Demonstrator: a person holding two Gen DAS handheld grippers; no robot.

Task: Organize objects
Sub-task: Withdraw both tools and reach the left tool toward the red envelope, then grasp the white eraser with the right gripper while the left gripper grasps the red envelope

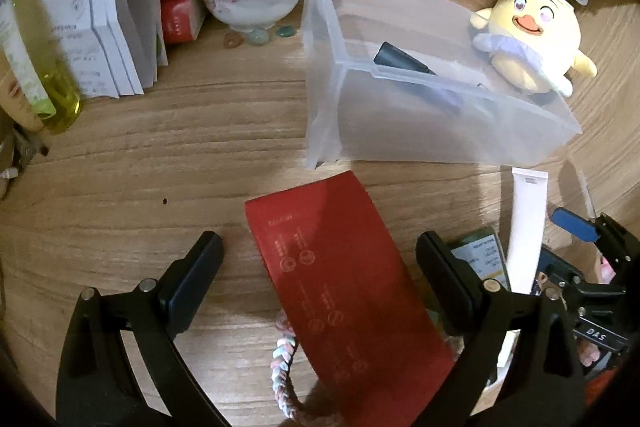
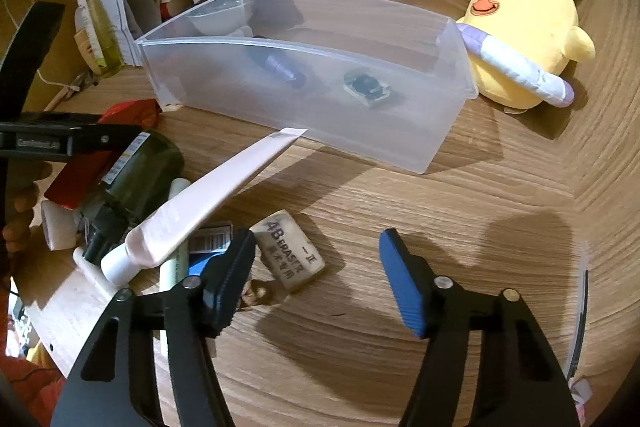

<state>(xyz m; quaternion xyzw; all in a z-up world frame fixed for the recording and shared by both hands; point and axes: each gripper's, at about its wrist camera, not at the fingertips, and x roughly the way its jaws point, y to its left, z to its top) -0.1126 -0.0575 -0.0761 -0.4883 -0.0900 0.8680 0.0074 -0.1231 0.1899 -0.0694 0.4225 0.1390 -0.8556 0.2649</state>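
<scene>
Eraser (image 2: pixel 289 255), the pale block printed "4B ERASER", lies flat on the wooden desk (image 2: pixel 460 195) at lower centre of the right wrist view, just ahead of the right gripper (image 2: pixel 318 279), whose jaws stand apart around bare wood, clasping nothing. It looks light, rubbery and grippy, so pinching across its short sides should hold well. To its left, a white squeeze tube (image 2: pixel 208 203) leans over a dark green bottle (image 2: pixel 132 183); the tube is soft and would dent.

In the upper middle, a translucent plastic bin (image 2: pixel 432 143) holds a dark capped item (image 2: pixel 280 67) and a small black-and-white object (image 2: pixel 367 87), with a yellow plush chick (image 2: pixel 524 39) beside it.

The left gripper (image 1: pixel 320 287) is spread wide over a red card (image 1: pixel 340 275), not pressing it.
</scene>
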